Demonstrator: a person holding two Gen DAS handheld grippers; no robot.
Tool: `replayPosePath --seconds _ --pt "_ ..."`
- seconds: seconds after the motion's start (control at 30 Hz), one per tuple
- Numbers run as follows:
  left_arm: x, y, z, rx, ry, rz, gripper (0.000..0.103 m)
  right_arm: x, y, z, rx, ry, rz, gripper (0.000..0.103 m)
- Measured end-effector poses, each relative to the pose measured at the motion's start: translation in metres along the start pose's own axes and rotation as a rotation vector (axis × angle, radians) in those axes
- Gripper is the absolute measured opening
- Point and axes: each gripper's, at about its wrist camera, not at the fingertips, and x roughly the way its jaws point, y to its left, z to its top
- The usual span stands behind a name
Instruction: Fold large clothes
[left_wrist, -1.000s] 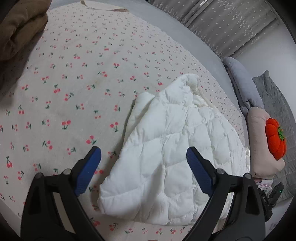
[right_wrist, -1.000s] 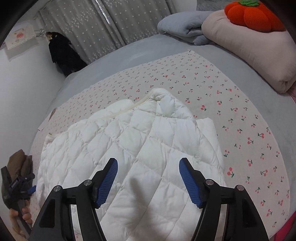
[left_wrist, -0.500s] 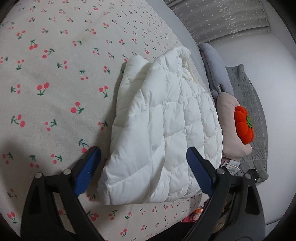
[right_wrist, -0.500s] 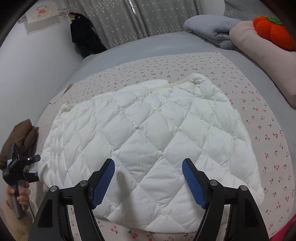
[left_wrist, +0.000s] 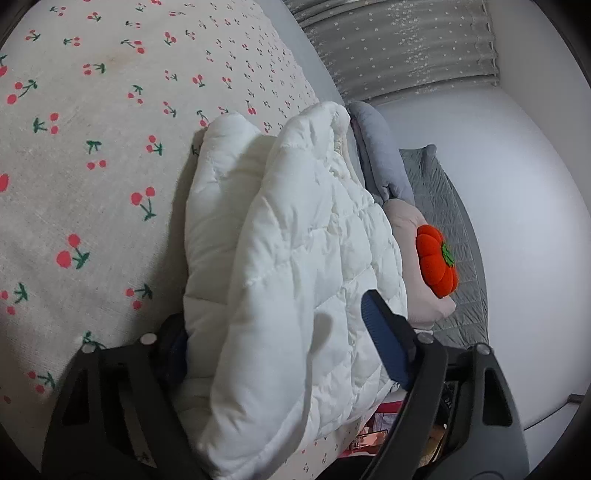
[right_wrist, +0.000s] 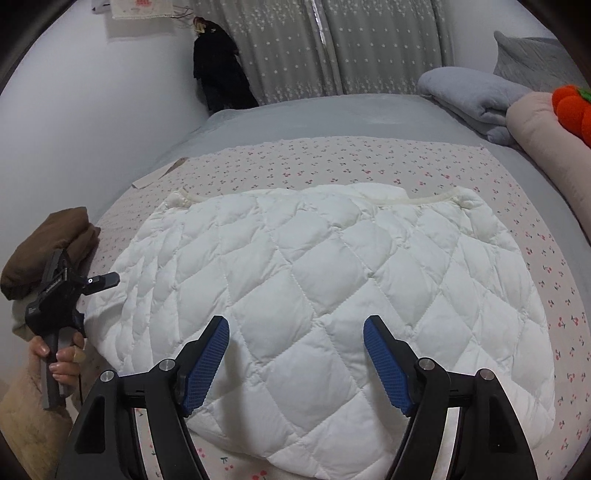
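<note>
Both jaws are gaping, my left gripper (left_wrist: 280, 343) closing around the puffy jacket (right_wrist: 314, 295) edge, which is risking slipping out; my right gripper (right_wrist: 295, 363) is hovering empty.

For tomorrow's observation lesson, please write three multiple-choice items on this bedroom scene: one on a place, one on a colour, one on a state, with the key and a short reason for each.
1. Where does the white quilted jacket lie?
A. on the cherry-print sheet
B. on the floor
C. on the pink pillow

2. What colour is the pumpkin-shaped cushion?
A. blue
B. orange-red
C. white

3. How does the right hand-held gripper stand?
A. shut on the jacket
B. open above the jacket
C. shut on the brown folded garment

Key:
1 A, the printed sheet shows all around the jacket.
2 B, it is bright orange-red with a green stalk.
3 B, its blue pads stand apart with the jacket's surface showing between them.
</note>
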Motion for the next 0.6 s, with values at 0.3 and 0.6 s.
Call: replayPosePath --seconds 0.3,0.6 --pt "-0.008 0.004 -0.007 -0.100 -0.080 -0.013 0.025 0.002 0.033 0.009 -0.035 -0.116 0.053 0.035" --pt "-0.046 -0.035 -0.019 -0.007 -0.160 -0.069 0.021 0.042 0.052 0.012 -0.028 -0.039 0.081 0.017"
